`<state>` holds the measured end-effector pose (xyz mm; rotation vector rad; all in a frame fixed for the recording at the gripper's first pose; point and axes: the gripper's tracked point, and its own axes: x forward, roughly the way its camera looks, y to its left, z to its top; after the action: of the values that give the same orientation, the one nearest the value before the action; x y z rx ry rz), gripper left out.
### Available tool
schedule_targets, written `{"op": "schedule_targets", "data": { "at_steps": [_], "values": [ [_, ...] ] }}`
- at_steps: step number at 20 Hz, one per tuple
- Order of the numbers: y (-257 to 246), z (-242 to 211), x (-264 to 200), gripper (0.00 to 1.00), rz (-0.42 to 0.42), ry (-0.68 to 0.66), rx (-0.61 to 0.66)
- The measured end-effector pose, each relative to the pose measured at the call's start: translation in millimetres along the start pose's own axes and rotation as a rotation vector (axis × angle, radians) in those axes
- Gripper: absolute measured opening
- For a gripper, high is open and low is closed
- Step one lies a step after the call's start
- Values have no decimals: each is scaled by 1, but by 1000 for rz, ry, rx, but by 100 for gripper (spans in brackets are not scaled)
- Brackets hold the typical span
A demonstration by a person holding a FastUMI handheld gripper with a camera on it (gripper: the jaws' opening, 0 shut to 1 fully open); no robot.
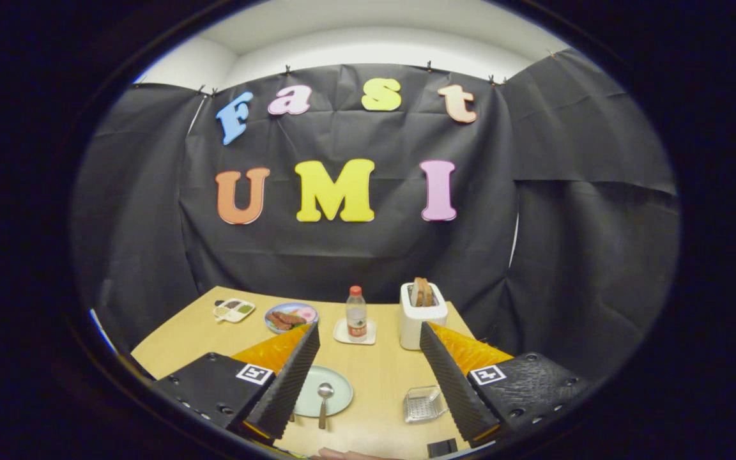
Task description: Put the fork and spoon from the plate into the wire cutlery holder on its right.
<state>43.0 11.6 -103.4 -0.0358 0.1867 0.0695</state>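
- The gripper (pixel 368 377) hung high over a wooden table (pixel 381 377), its 2 fingers spread wide apart and holding nothing.
- Between the fingers, nearer the left one, lay a pale plate (pixel 336 383) with the spoon (pixel 324 399) on it, bowl away from the camera, handle reaching past the near rim.
- The fork (pixel 292 416) showed only as a sliver at the left finger's edge (most of it was hidden, so its lie could not be told).
- The wire holder (pixel 424 404) stood right of the plate, just beside the right finger and well apart from the cutlery.
- Beyond sat a bottle (pixel 356 314) on a coaster, a toaster (pixel 420 314) with bread, a food plate (pixel 291 317) and a small tray (pixel 234 310).
- Likely risks: the thin, flat spoon could slip or pivot in a wide pinch; a descent off-line could skid the plate or knock the light holder aside.
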Motion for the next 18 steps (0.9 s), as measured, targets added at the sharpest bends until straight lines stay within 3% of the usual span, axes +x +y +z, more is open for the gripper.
{"op": "schedule_targets", "data": {
  "at_steps": [5, 7, 14, 18],
  "values": [
    [21, -64, 31, 96, 47, 143, -8],
    [36, -101, 43, 96, 95, 231, -7],
    [70, -222, 71, 95, 138, 522, 24],
    [85, -265, 79, 86, 133, 602, 26]
  ]
}}
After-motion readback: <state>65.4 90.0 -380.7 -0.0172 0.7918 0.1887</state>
